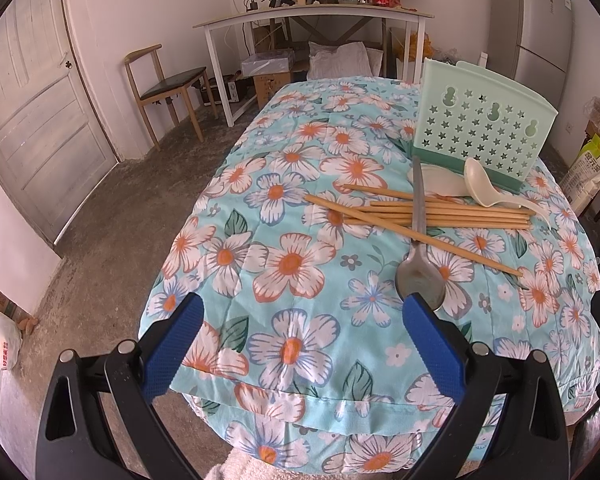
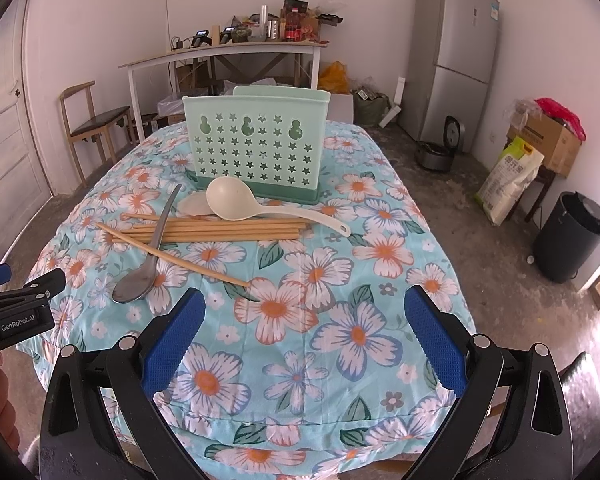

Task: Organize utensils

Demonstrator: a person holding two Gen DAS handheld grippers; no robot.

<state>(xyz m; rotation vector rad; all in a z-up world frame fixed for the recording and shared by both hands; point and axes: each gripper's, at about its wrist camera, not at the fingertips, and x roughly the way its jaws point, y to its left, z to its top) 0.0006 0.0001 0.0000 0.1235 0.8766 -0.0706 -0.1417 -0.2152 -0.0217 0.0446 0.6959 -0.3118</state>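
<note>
A mint-green utensil holder [image 1: 478,132] [image 2: 256,148] with star cut-outs stands upright at the back of the floral-covered table [image 1: 300,360] [image 2: 340,360]. In front of it lie several wooden chopsticks [image 1: 452,216] [image 2: 220,230], a metal spoon [image 1: 418,256] [image 2: 148,260] laid across them, a cream ladle [image 1: 488,188] [image 2: 240,200] and a white flat spoon [image 1: 440,182] [image 2: 194,204]. My left gripper [image 1: 302,312] is open and holds nothing, its right fingertip close to the metal spoon's bowl. My right gripper [image 2: 304,308] is open, short of the utensils, nothing between its fingers.
Behind the table are a white desk [image 1: 312,14] [image 2: 220,52] piled with clutter, a wooden chair [image 1: 164,88] [image 2: 96,120] and a grey fridge [image 1: 540,20] [image 2: 456,60]. Boxes, a rice sack [image 2: 508,180] and a black bin [image 2: 570,236] stand on the floor to the right.
</note>
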